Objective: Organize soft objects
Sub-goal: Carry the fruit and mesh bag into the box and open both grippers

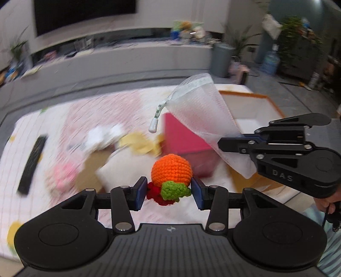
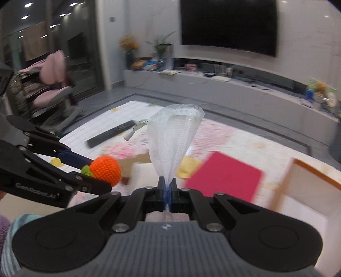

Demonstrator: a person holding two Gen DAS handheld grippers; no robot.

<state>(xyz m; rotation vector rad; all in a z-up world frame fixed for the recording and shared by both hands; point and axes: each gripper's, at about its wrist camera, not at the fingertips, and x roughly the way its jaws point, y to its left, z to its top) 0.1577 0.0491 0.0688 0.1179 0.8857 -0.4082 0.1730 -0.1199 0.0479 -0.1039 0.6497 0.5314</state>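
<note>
Pale walls with a dark wall-mounted screen (image 2: 229,25), long grey low cabinet (image 2: 213,85), grey floor (image 2: 119,95), ceiling spotlights (image 2: 27,5).

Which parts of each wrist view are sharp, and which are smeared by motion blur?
Left wrist view: the crocheted orange toy between the left gripper pads and the mesh bag read sharp; the patterned mat and its clutter smear. Right wrist view: right gripper and bag crisp; pink box blurred; fisheye bends the dark screen.

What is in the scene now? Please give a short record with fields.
left gripper: shut on orange crocheted ball with green leaf
right gripper: shut on white mesh drawstring bag, mouth facing away
surface: pink-patterned blanket
on blanket: red rectangular box, black remote control, white box with orange rim
</note>
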